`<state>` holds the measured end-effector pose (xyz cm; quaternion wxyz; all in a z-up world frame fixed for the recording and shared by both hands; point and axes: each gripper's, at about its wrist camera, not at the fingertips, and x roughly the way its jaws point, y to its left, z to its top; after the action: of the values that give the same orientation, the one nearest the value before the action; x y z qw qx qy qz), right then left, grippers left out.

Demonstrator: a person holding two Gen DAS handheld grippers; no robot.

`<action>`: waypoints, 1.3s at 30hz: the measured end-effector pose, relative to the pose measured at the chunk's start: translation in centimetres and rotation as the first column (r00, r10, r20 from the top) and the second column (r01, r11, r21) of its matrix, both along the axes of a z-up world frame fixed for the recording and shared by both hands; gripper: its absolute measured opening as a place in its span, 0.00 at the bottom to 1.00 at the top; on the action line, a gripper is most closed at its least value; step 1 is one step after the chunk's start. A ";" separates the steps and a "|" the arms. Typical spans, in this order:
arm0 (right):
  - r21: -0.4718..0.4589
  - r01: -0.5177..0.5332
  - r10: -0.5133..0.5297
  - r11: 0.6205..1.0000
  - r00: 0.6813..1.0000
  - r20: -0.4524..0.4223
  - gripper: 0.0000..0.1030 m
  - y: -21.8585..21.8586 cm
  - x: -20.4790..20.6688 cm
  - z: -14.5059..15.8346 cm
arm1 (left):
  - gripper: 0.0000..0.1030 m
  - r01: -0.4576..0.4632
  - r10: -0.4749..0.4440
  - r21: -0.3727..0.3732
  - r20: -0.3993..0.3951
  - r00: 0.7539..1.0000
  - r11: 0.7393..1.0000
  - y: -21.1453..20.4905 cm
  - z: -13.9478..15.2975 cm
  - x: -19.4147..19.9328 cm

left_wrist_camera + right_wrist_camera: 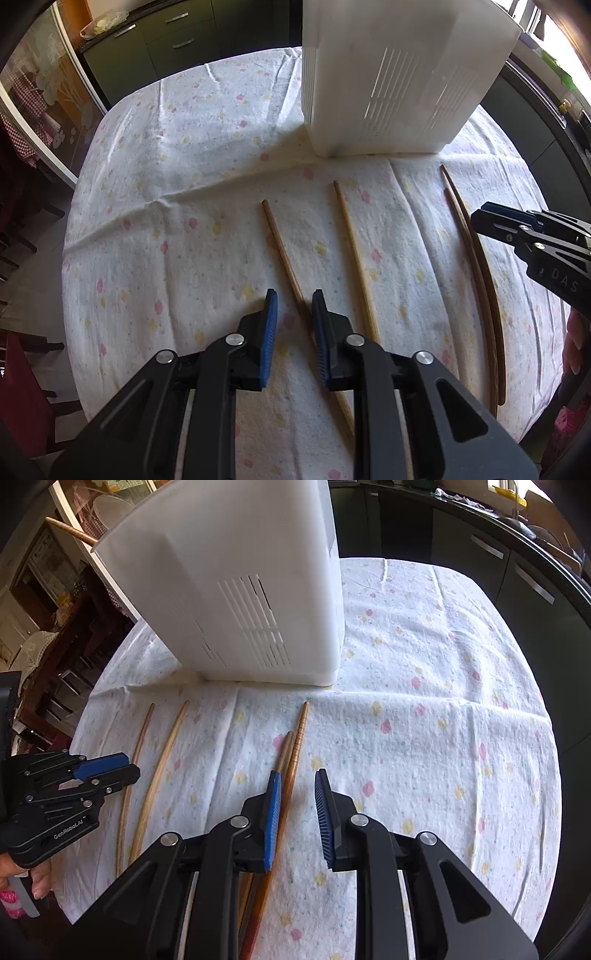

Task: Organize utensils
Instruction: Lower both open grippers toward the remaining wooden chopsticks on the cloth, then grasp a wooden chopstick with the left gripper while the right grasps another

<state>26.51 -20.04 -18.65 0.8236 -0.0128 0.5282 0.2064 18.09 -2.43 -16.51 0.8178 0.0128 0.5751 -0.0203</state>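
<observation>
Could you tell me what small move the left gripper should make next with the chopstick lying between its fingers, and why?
Probably close the left gripper on the leftmost chopstick. Its blue pads straddle that stick but do not yet press it, and the stick lies flat on the tablecloth. Once gripped, it could be lifted towards the white container standing just beyond the sticks.

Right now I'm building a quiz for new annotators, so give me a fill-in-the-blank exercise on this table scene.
1. The number of chopsticks lying on the tablecloth is ____.
2. The tall slotted container behind them is coloured ____.
3. The left gripper has one ____ between its open jaws.
4. The pads of the right gripper are coloured ____.

Missing words: four; white; chopstick; blue
</observation>
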 end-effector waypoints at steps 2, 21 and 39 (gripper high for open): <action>-0.022 -0.005 0.005 1.000 1.000 -0.010 0.20 0.5 0.3 -0.2 | 0.18 0.003 -0.003 -0.004 0.003 1.000 1.000 0.0 0.0 0.0; 0.085 0.033 -0.037 0.996 0.998 0.043 0.06 -1.6 0.4 2.2 | 0.05 -0.007 0.010 -0.091 0.025 1.000 0.996 0.8 0.2 1.1; 0.263 -0.025 -0.049 0.965 0.961 0.271 0.06 -7.5 -9.0 12.2 | 0.05 0.070 -0.040 -0.109 0.262 0.964 0.992 -0.2 10.1 -4.2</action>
<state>17.48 -27.59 -6.47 0.8845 0.0716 0.3766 0.2658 13.84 -2.65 -6.39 0.8845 -0.0169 0.4602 -0.0750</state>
